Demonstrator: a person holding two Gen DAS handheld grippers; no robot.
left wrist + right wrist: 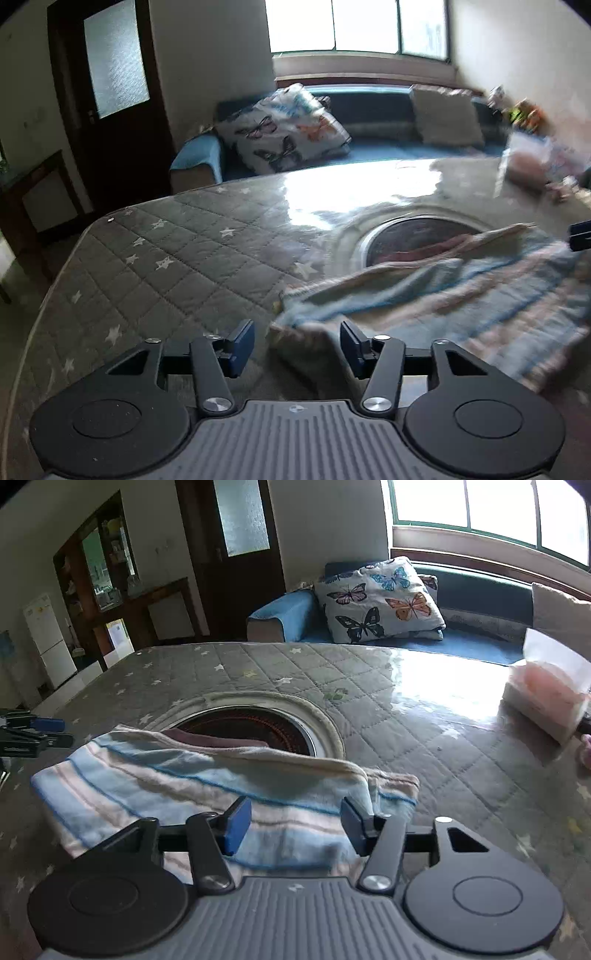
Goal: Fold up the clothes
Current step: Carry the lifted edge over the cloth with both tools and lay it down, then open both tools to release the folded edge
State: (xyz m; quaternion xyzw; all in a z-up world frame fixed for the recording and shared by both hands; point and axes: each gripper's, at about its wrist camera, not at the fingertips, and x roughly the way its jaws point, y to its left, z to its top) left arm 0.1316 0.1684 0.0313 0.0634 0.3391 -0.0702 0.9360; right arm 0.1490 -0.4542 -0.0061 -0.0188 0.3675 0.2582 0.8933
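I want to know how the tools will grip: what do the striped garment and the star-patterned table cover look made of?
Striped garment: looks like soft, matte knit or terry cotton; it slumps in loose folds and its edges look fuzzy. Table cover: quilted fabric with stitched squares, apparently under a clear glossy film, since it mirrors the window sharply. Fabric type stays a guess.

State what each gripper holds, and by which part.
Nothing is held. The left gripper and right gripper both have open jaws, clear of the striped garment.
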